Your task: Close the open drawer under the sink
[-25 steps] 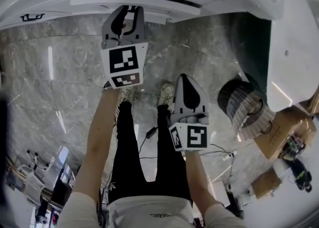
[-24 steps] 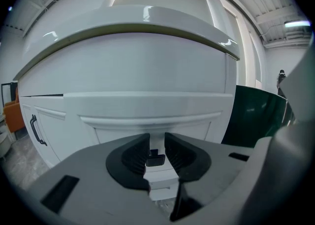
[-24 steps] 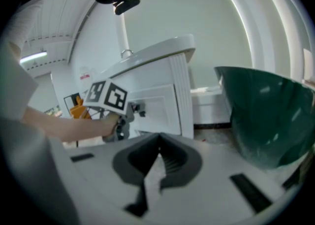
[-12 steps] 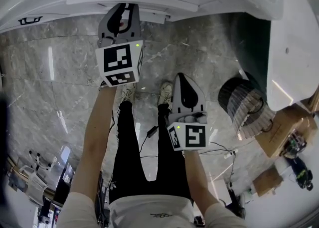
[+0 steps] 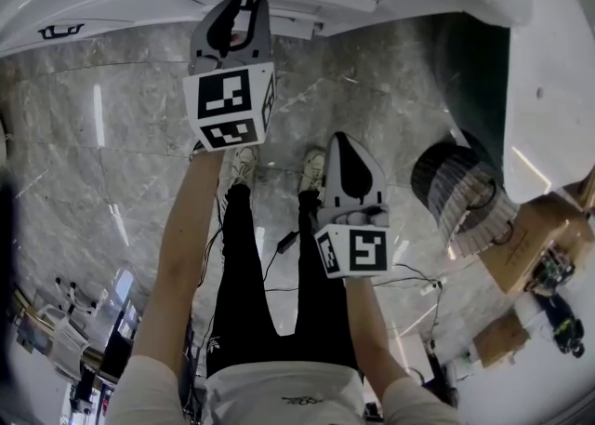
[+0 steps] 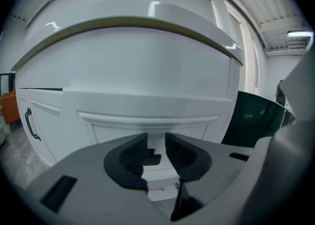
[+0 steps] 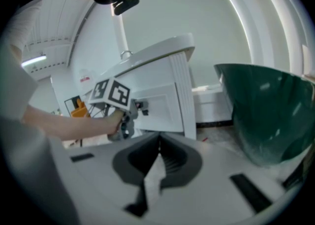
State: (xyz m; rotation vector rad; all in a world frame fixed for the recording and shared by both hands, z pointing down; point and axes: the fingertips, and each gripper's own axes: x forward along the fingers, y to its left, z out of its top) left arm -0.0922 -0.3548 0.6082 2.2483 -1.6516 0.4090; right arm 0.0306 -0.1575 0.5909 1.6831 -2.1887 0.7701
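Observation:
The white drawer front [image 5: 307, 0] under the sink counter sits about flush with the cabinet face, and no dark gap shows above it. My left gripper [image 5: 240, 6] points at it. In the left gripper view the panelled drawer front [image 6: 147, 108] fills the middle, and its small dark handle [image 6: 151, 159] lies between my left gripper's [image 6: 156, 143] pads. The jaws have just been opening, and a sliver of space shows beside the handle. My right gripper [image 5: 342, 146] hangs back over the floor, shut [image 7: 159, 140] with nothing in it. From there I see the left gripper [image 7: 141, 106] at the handle.
A dark green bin [image 5: 469, 79] stands right of the cabinet, with a ribbed round basket [image 5: 460, 195] and cardboard boxes [image 5: 525, 260] beyond it. A cabinet door with a black handle [image 6: 30, 123] is left of the drawer. A cable [image 5: 279, 246] lies on the marble floor by the person's feet.
The dark slit above the drawer front seen a second ago no longer shows. The left gripper stays at the handle. The right gripper has not moved.

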